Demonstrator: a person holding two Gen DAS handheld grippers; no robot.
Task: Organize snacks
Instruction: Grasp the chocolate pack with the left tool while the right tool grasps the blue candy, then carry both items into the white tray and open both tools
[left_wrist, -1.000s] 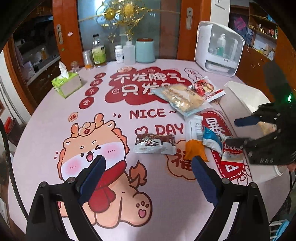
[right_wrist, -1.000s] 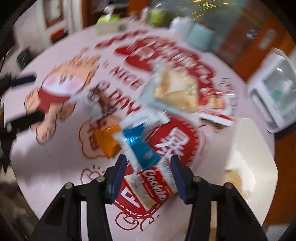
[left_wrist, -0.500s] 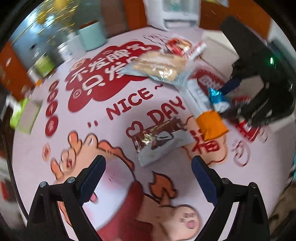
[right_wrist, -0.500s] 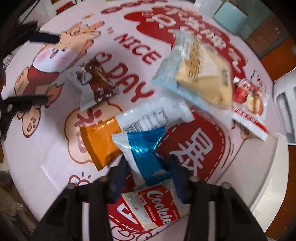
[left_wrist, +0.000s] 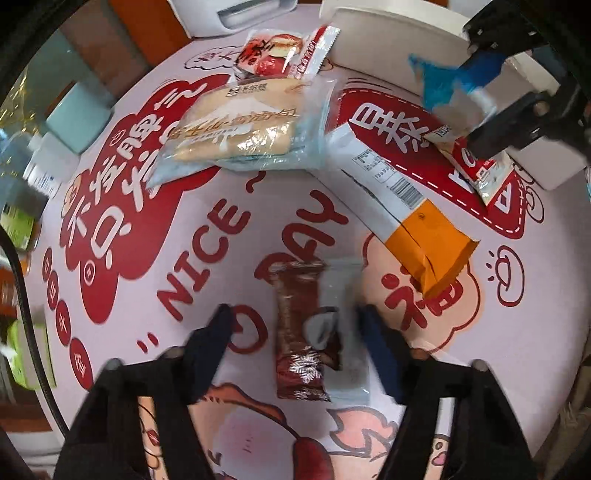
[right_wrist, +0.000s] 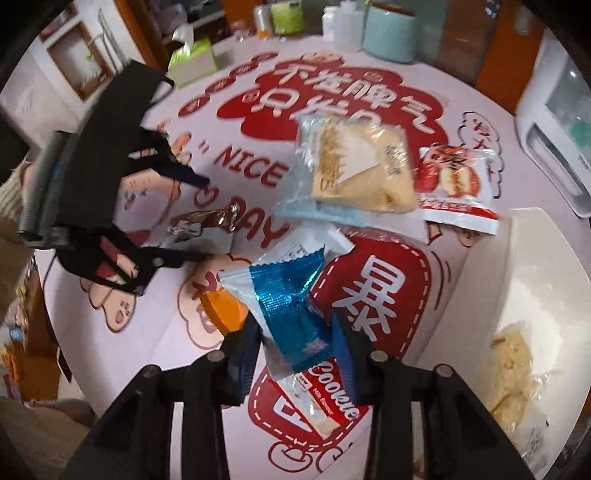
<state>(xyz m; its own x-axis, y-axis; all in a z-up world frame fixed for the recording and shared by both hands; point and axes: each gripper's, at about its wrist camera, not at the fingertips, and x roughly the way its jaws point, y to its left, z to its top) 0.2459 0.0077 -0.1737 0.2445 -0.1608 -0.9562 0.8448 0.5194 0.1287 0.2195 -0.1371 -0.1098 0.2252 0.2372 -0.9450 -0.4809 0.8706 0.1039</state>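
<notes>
The blue snack packet (right_wrist: 291, 306) sits clenched in the right gripper (right_wrist: 295, 354), lifted above the Cookie packet (right_wrist: 325, 398). At its 10 o'clock, the left gripper (left_wrist: 295, 332), spread wide, straddles the chocolate bar packet (left_wrist: 306, 332) on the counter (left_wrist: 480, 369).

Your left gripper (left_wrist: 295, 332): matte black plastic frame w/ two angled arms, each ending in a dark navy-blue pad. One round silver screw head per arm, near the upper edge of the black link. Seen from the right wrist cam, the same unit (right_wrist: 184, 218) shows a boxy black housing, open lattice-style ribbing on the finger links, a ribbed grey cylindrical part at the rear, and slim blue tips.

Your right gripper (right_wrist: 295, 354): black frame, four parallel link bars, silver pivot screws at the bar ends, brighter blue finger pads. From the left wrist cam (left_wrist: 476, 110), black links w/ blue pads.
</notes>
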